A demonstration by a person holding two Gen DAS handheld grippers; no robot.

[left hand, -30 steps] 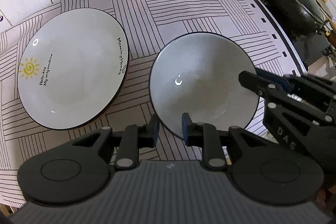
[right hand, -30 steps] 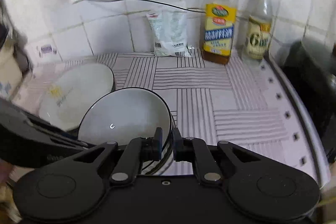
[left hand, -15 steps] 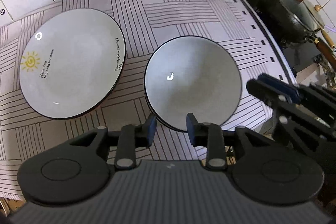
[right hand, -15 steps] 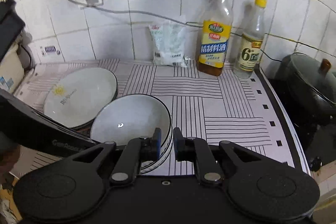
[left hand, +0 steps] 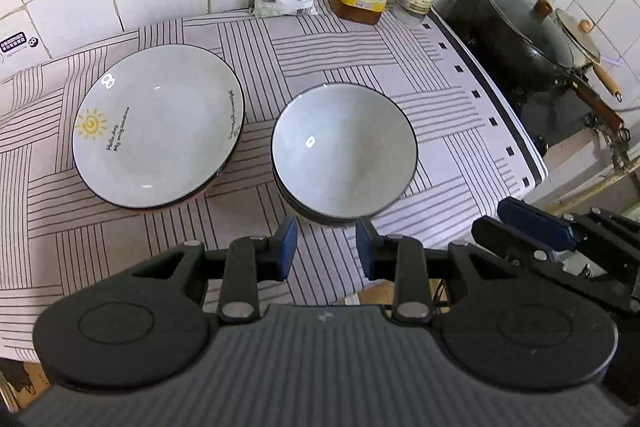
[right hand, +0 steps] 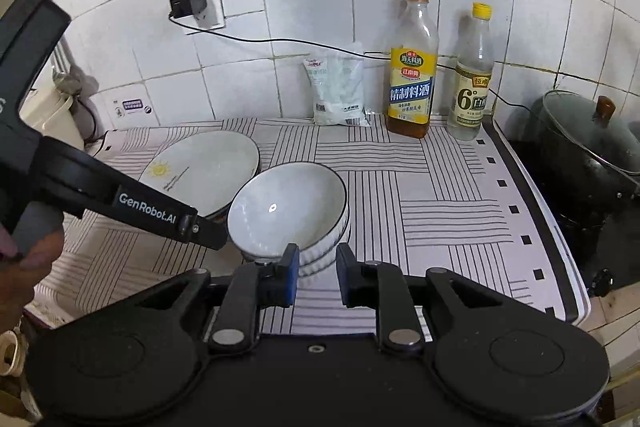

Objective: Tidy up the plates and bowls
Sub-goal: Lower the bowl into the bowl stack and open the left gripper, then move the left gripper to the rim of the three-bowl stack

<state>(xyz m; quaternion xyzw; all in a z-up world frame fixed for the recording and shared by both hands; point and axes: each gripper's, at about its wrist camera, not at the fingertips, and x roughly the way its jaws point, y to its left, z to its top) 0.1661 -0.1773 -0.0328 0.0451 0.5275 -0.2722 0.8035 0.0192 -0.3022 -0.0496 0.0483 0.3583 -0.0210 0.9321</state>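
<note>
Left wrist view: bowl stack [left hand: 344, 151] dead ahead of the left gripper [left hand: 326, 247], just beyond its parted, empty jaws; plate stack [left hand: 158, 125] alongside, further left; right gripper [right hand: 317, 269] equally near, jaws parted, holding nothing; both stacks look sorted.

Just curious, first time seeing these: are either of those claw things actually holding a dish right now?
No. The left gripper and right gripper are both open and empty, short of the stacked bowls.
</note>
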